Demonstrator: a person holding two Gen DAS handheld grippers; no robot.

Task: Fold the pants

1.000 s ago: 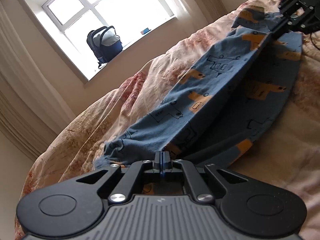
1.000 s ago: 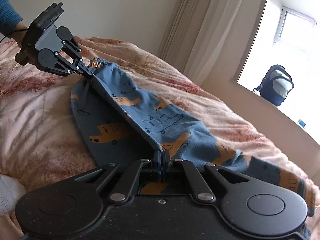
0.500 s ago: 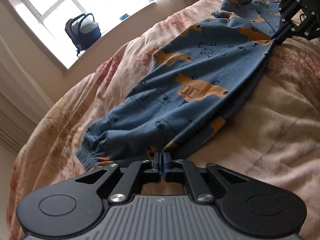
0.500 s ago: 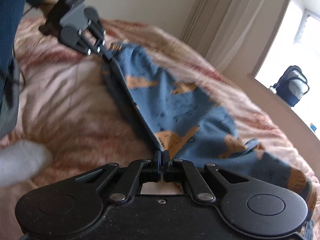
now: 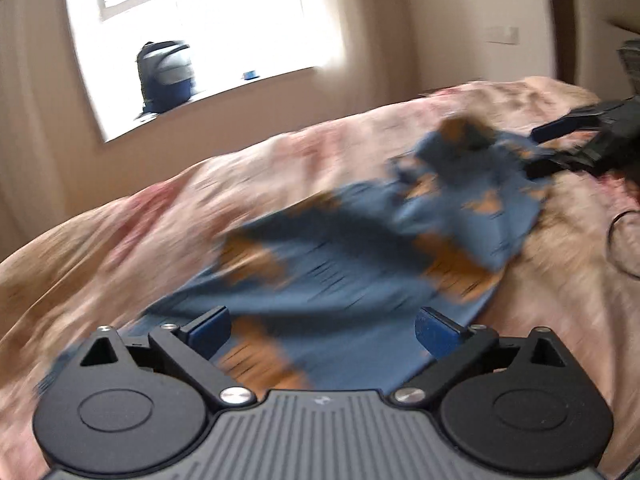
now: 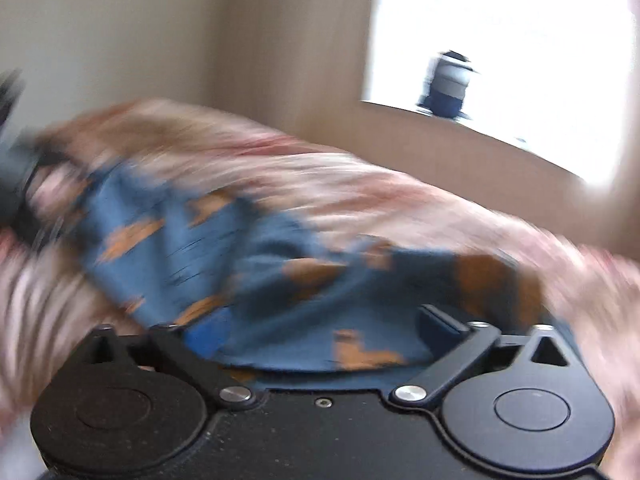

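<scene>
Lying across the pink-and-cream patterned bedspread (image 5: 132,240), the blue pants (image 5: 360,264) with orange printed shapes are spread in a loose, rumpled heap, one end bunched up toward the far right of the left wrist view. Both views are smeared by motion blur, so the print cannot be made out in detail and no lettering or brand can be read anywhere; only a small pale mark sits on the ribbed grey body of the left tool, too small to tell.

The left gripper (image 5: 323,330) has its jaws spread wide, the blue pads (image 5: 210,330) standing well apart with the pants lying between and beyond them; it grips nothing. The right gripper (image 6: 324,330) is likewise spread wide, its dark fingers (image 6: 442,328) apart over the near edge of the cloth, clasping nothing. In the left wrist view the right tool shows at the far right, at the bunched end of the pants, its jaws parted.

Beyond the bed, a bright window (image 5: 200,12) has a dark blue and grey backpack (image 5: 166,76) standing on its sill, with a small blue object (image 5: 251,75) beside it. A pale wall plate (image 5: 502,35) sits on the wall at right, and a dark cable (image 5: 618,240) lies on the bedspread at the right edge.
</scene>
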